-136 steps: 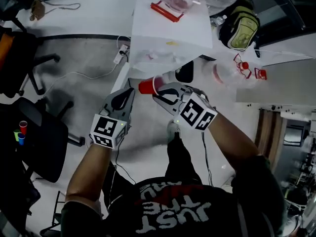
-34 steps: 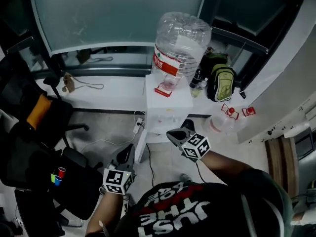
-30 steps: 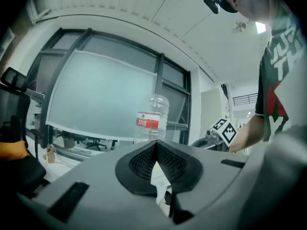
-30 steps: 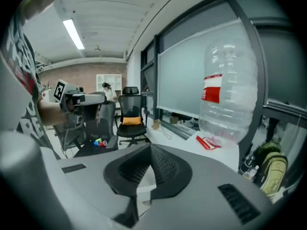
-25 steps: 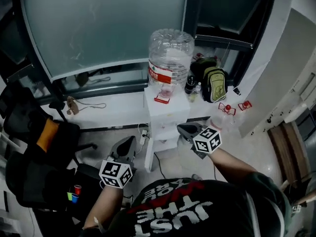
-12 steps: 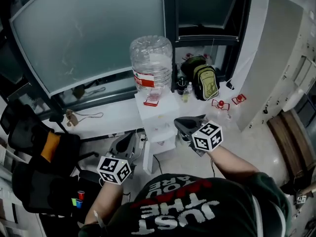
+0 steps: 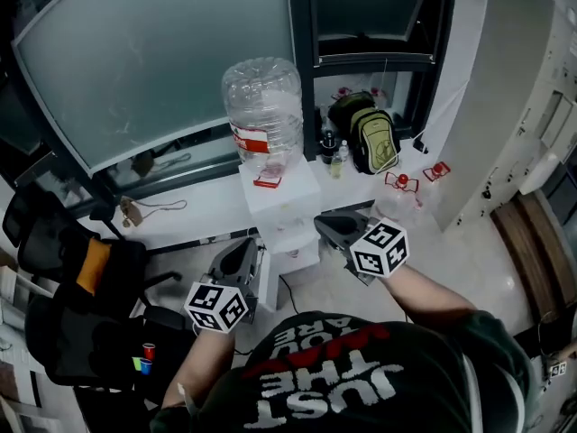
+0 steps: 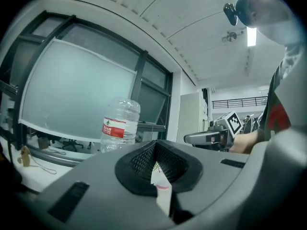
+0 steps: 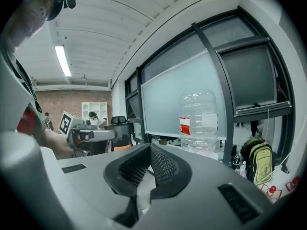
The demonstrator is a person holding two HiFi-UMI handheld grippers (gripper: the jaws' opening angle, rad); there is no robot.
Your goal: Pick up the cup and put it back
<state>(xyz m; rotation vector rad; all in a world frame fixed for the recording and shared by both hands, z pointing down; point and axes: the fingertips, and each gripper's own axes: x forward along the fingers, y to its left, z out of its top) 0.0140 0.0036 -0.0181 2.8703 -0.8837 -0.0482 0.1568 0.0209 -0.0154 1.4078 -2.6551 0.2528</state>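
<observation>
A white dispenser cabinet [image 7: 287, 207] stands on the pale floor [image 7: 442, 264] and bears a large clear water bottle [image 7: 261, 106] and a small red piece [image 7: 266, 182]. Along the window, a low white ledge [image 7: 198, 207] carries a green backpack [image 7: 372, 140], small bottles [image 7: 335, 161] and a corded brown object [image 7: 131, 211].

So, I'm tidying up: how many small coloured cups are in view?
3: red cup, green cup and blue cup, clustered together on the black chair at lower left. Others may be hidden.
</observation>
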